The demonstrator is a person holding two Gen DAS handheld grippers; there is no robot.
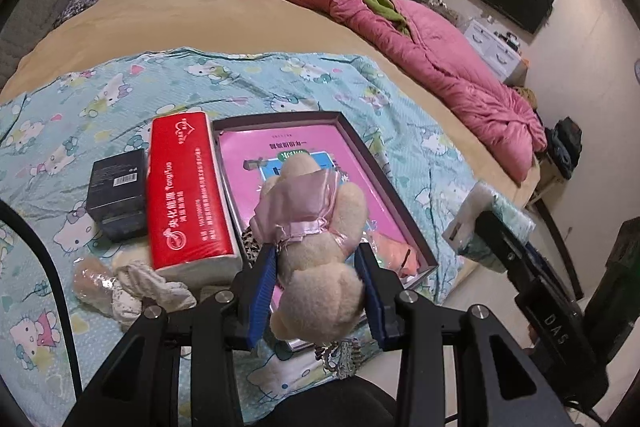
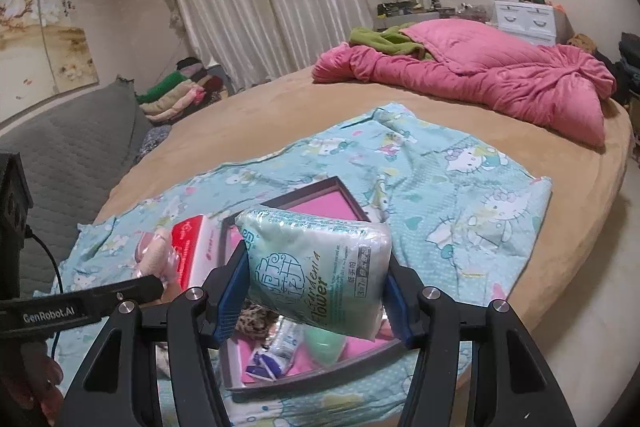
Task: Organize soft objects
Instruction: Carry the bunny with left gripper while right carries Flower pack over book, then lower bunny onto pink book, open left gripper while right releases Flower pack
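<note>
Both grippers are loaded over the tray (image 1: 404,211): left gripper (image 1: 320,267) clamps a plush toy (image 1: 316,227) partway closed, right gripper (image 2: 316,283) pinches a tissue pack (image 2: 320,267) at a wider gap. Toy is squeezed at its waist with the heavy head hanging near the camera, so it could pivot or slip out onto the sheet (image 1: 120,99). Pack's slick wrap may slide, and the two tools sit close enough to bump over the crowded tray.

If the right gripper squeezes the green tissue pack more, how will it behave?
The green tissue pack would probably give: it bulges softly between the right gripper pads. Its glossy wrap may be slippery. It hangs tilted, seemingly light, so it might rotate.
</note>
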